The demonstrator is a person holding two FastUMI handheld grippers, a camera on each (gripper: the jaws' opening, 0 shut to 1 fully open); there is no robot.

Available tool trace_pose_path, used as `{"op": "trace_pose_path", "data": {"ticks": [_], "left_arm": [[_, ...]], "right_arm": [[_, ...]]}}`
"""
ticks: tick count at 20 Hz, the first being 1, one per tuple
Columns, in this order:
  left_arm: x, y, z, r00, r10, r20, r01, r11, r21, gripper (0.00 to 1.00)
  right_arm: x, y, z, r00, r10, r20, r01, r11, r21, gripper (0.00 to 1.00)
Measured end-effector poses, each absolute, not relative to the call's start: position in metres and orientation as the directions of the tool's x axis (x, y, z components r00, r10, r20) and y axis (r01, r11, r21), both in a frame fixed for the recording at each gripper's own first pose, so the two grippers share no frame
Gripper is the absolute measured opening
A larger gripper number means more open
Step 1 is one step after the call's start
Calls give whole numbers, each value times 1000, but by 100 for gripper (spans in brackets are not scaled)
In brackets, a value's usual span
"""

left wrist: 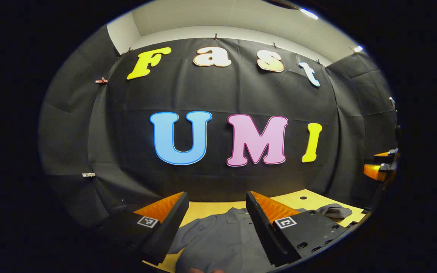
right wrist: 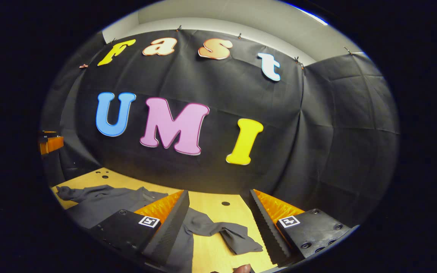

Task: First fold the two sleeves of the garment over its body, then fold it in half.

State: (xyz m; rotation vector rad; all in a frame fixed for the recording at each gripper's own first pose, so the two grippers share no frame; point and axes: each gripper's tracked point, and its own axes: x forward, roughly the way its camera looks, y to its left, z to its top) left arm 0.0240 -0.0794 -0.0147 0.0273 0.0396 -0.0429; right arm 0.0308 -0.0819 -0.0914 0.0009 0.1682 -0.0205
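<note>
A grey garment point(left wrist: 218, 239) lies spread on the light wooden table point(left wrist: 302, 199). In the left gripper view my left gripper point(left wrist: 215, 216) hangs open above its body near the collar, with nothing between the fingers. One sleeve point(left wrist: 330, 210) lies bunched toward the right. In the right gripper view the garment point(right wrist: 101, 204) stretches to the left, and a crumpled sleeve point(right wrist: 222, 231) lies on the table between the spread fingers of my right gripper point(right wrist: 218, 216), which is open and above it. The other gripper point(left wrist: 381, 167) shows at the right edge of the left gripper view.
The black cloth wall point(left wrist: 218, 151) rises right behind the table's far edge. Small holes point(right wrist: 225, 203) dot the tabletop. The left gripper point(right wrist: 49, 142) shows at the left edge of the right gripper view. A fingertip point(right wrist: 241, 268) peeks in at the bottom.
</note>
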Motion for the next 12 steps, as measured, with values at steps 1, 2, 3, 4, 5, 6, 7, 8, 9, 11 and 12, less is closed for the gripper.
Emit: {"op": "trace_pose_path", "data": {"ticks": [1, 2, 3, 4, 5, 6, 7, 8, 9, 11, 12], "left_arm": [[27, -87, -18, 998, -42, -50, 44, 999, 28, 95], [30, -96, -18, 998, -36, -58, 38, 999, 32, 95], [33, -102, -18, 998, -23, -57, 25, 999, 37, 95], [37, -110, -14, 998, -15, -53, 17, 999, 41, 95], [39, -121, -14, 998, -13, -54, 16, 999, 44, 95], [42, -130, -13, 998, -9, -58, 12, 999, 48, 95], [43, -136, -15, 998, -1, -62, 5, 999, 53, 95], [46, -143, -16, 998, 9, -69, -5, 998, 58, 95], [47, -148, -19, 997, 22, -79, -17, 998, 62, 95], [48, -156, -22, 994, 57, -95, -52, 997, 59, 95], [48, -157, -22, 992, 76, -105, -71, 996, 58, 95]], "right_arm": [[36, -93, -109, 980, -16, -198, 17, 1000, -1, 98], [40, -103, -126, 974, -14, -226, 14, 1000, -2, 97], [45, -114, -141, 968, -11, -249, 10, 1000, -6, 98], [51, -123, -158, 962, -5, -273, 2, 1000, -11, 98], [55, -132, -176, 954, 5, -299, -10, 1000, -14, 98], [60, -139, -193, 946, 17, -325, -22, 1000, -10, 98], [64, -144, -211, 936, 35, -350, -37, 999, 0, 98], [67, -148, -229, 925, 57, -376, -54, 998, 17, 97], [71, -152, -248, 914, 78, -399, -68, 997, 39, 98], [77, -158, -285, 885, 111, -451, -89, 994, 70, 97], [79, -162, -305, 868, 123, -482, -97, 992, 78, 97]]}}
